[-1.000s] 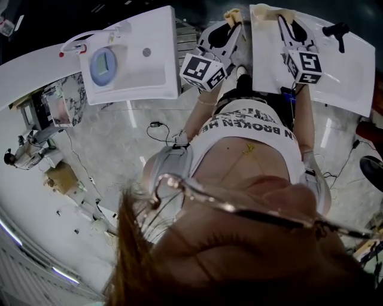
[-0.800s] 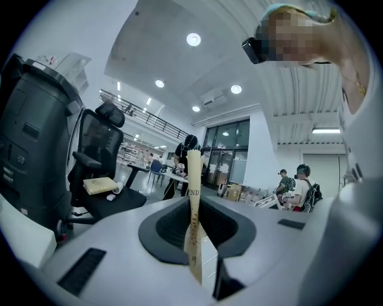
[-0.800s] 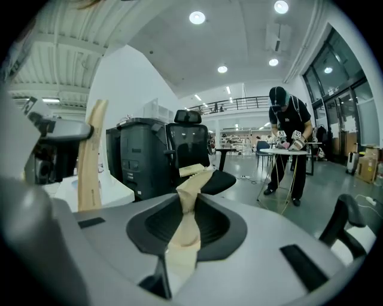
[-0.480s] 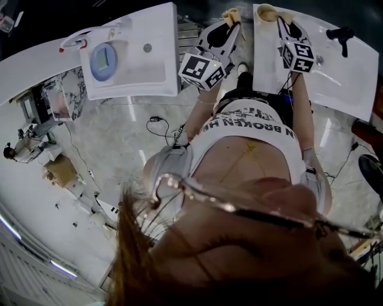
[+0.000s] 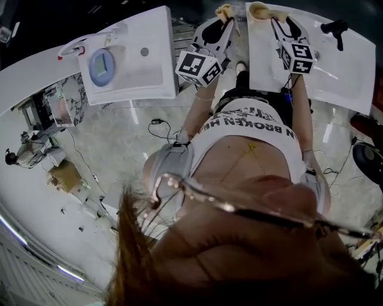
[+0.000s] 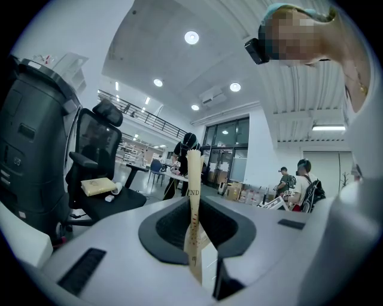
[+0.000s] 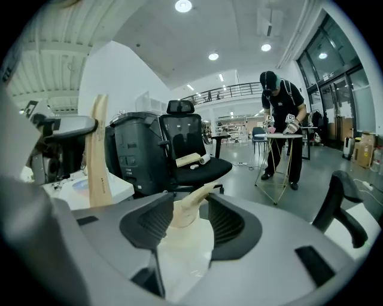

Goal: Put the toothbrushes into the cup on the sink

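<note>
In the left gripper view, a pale wooden toothbrush (image 6: 192, 197) stands upright, and my left gripper (image 6: 194, 239) is shut on it. The head view shows that gripper (image 5: 220, 27) raised between the two sinks. My right gripper (image 5: 284, 23) is at the near left corner of the right sink (image 5: 326, 75), by the beige cup (image 5: 260, 9). In the right gripper view its jaws are opening around a second toothbrush (image 7: 190, 206), which leans out of the cream cup (image 7: 182, 263) below. The pads do not press on it. The left gripper's toothbrush (image 7: 97, 155) shows at the left.
A black faucet (image 5: 334, 27) stands at the back of the right sink. A second white sink (image 5: 134, 72) holding a round blue thing (image 5: 102, 64) lies to the left. Cables cross the marble floor (image 5: 119, 143). An office chair (image 7: 191, 158) and a person at a stand (image 7: 281, 113) are farther off.
The right gripper has shifted a little toward the cup and its jaws have spread apart. The left gripper keeps its hold on its toothbrush and has barely moved.
</note>
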The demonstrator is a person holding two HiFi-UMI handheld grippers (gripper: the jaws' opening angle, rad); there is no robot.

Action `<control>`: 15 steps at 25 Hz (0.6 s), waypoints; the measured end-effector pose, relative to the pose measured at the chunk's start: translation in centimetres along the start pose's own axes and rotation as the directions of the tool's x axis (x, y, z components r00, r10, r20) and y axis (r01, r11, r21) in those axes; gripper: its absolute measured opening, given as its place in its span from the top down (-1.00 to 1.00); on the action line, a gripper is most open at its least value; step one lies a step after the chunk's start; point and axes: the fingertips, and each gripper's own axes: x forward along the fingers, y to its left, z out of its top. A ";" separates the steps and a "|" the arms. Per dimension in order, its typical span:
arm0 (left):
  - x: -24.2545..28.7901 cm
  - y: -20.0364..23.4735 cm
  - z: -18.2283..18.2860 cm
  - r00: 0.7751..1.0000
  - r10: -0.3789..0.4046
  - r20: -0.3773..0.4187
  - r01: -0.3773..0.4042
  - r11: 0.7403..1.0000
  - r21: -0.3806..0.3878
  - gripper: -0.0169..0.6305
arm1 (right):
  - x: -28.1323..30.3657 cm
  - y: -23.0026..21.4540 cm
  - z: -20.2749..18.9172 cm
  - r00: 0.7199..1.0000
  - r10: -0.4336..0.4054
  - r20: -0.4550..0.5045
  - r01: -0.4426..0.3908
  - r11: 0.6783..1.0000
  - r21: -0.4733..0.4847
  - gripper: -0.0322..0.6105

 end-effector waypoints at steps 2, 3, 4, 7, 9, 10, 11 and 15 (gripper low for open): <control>0.3 0.0 0.0 1.000 0.002 -0.004 -0.002 1.000 0.005 0.77 | -0.8 -0.2 0.5 1.000 -0.011 0.014 0.011 1.000 0.003 0.35; 0.5 -0.1 0.0 1.000 0.001 -0.006 -0.001 1.000 0.009 0.77 | -1.2 -0.4 0.8 1.000 -0.016 0.020 0.016 1.000 0.002 0.35; 0.8 -0.1 -0.1 1.000 0.000 -0.007 0.000 1.000 0.013 0.77 | -1.6 -0.6 1.0 0.999 -0.021 0.024 0.022 1.000 -0.002 0.35; 1.9 -0.2 -0.1 1.000 -0.009 -0.004 0.009 1.000 0.030 0.77 | -3.0 -1.2 1.6 0.998 -0.043 0.036 0.044 0.999 -0.024 0.35; 2.9 -0.2 0.1 1.000 -0.017 0.004 0.017 0.999 0.043 0.77 | -4.0 -1.5 1.9 0.997 -0.058 0.043 0.060 0.998 -0.032 0.35; 3.4 -0.2 0.2 1.000 -0.020 0.011 0.020 0.999 0.045 0.77 | -4.4 -1.7 2.0 0.997 -0.066 0.045 0.067 0.997 -0.029 0.35; 3.9 -0.2 0.3 1.000 -0.023 0.018 0.022 0.999 0.045 0.77 | -4.9 -1.9 2.0 0.996 -0.073 0.046 0.074 0.997 -0.024 0.35; 5.9 -0.5 0.0 0.999 -0.042 0.014 0.042 0.998 0.051 0.77 | -6.4 -2.9 1.4 0.994 -0.100 0.042 0.100 0.995 0.003 0.35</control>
